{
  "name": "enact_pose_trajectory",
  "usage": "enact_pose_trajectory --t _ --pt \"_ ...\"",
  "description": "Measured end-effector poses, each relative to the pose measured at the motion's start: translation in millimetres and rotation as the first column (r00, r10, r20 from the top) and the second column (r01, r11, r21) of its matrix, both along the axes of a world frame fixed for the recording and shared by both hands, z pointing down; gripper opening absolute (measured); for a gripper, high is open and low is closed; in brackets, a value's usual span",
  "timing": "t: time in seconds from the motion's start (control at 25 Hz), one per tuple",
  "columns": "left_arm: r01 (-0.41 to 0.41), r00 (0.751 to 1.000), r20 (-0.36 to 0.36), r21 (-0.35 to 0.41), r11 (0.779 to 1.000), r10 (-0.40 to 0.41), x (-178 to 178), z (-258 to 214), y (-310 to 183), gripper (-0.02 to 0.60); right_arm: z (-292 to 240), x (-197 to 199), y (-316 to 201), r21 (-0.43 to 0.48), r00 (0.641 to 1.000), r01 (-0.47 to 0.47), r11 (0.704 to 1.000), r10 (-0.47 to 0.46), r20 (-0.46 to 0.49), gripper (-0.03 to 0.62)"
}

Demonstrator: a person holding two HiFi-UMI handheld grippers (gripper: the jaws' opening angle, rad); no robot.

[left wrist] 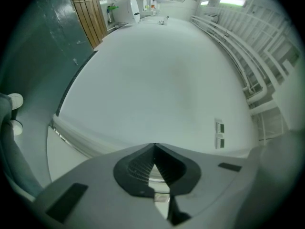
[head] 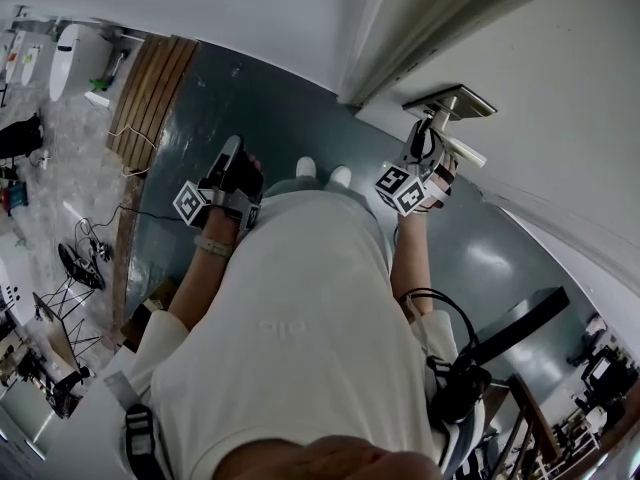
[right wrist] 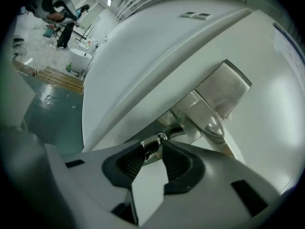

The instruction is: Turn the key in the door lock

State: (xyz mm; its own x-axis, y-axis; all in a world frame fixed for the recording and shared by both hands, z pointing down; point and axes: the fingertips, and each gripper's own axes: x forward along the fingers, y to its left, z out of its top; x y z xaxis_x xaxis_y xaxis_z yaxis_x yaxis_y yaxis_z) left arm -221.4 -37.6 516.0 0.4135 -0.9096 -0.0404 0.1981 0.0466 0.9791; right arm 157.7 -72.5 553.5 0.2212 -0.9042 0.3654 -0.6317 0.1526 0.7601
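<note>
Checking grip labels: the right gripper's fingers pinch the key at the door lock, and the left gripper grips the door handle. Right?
No. The left gripper grips nothing: the left gripper view shows its fingers shut, facing a white wall. The right gripper does pinch the key at the door lock.

White wall (left wrist: 157, 80), glossy grey-green floor (head: 250, 98)
</note>
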Motion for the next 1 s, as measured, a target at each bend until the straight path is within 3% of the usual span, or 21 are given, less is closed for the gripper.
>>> enact_pose_trajectory --t 0.16,0.28,0.4,0.52,0.6,0.76,1.0 --pt "0.006 1.0 -0.003 -0.001 1.0 -0.006 0 0 0 0.008 -1 -8 2 0.033 1.0 0.002 0.999 -0.001 -0.011 0.121" --pt "0.006 1.0 -0.002 -0.001 1.0 -0.006 -2 -1 0 0.008 -6 -7 4 0.063 0.999 -0.013 0.998 0.011 0.037 0.081" --pt "0.014 1.0 -0.009 -0.006 1.0 -0.014 -3 -1 0 0.008 -9 -8 4 0.074 0.987 -0.026 0.997 0.014 0.16 0.082" --pt "0.011 1.0 -0.009 -0.009 1.0 -0.011 -2 -1 -1 0.008 -10 -7 4 0.065 0.94 -0.052 0.997 0.027 0.34 0.084" --pt "0.005 1.0 -0.01 -0.01 1.0 -0.005 1 -1 -1 0.008 -10 -7 4 0.064 0.885 -0.063 0.996 0.026 0.465 0.086" --pt "0.001 1.0 -0.008 -0.012 1.0 -0.001 3 0 -1 0.008 -10 -3 4 0.064 0.718 -0.105 0.992 0.032 0.696 0.083" --pt "0.002 1.0 -0.007 -0.015 1.0 -0.002 3 -2 -1 0.008 -11 0 5 0.051 0.428 -0.158 0.986 0.021 0.903 0.083"
